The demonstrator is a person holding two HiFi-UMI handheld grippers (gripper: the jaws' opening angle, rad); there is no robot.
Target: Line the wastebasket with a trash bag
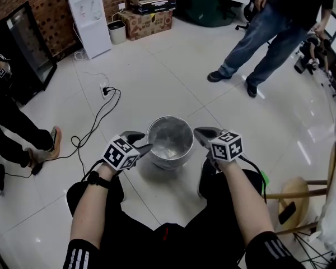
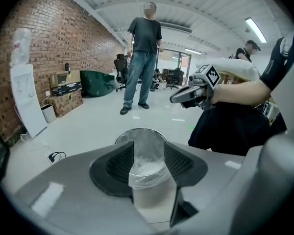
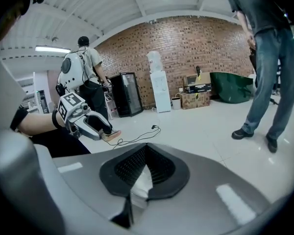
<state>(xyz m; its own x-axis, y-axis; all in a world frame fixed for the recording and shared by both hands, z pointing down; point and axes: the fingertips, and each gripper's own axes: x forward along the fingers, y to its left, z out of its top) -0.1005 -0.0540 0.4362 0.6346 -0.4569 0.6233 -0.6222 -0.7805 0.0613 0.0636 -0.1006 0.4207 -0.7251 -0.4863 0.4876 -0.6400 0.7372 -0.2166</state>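
A round metal wastebasket [image 1: 169,142] stands on the white tile floor in front of my knees, with a clear trash bag [image 1: 168,134] lining its inside and folded over its rim. My left gripper [image 1: 141,142] hangs at its left rim with the jaws apart. In the left gripper view the lined wastebasket [image 2: 139,137] shows through the gap of that gripper [image 2: 148,151], and nothing is pinched. My right gripper [image 1: 198,131] is just right of the rim with the jaws closed together [image 3: 146,150]. A pale sliver behind the tips is unclear.
One person stands at the back right [image 1: 269,32] and another at the left edge [image 1: 11,128]. A black cable and power strip [image 1: 105,89] lie behind the basket on the left. A wooden stool [image 1: 294,198] is at my right. A water dispenser [image 1: 89,18] and cardboard boxes [image 1: 148,21] line the brick wall.
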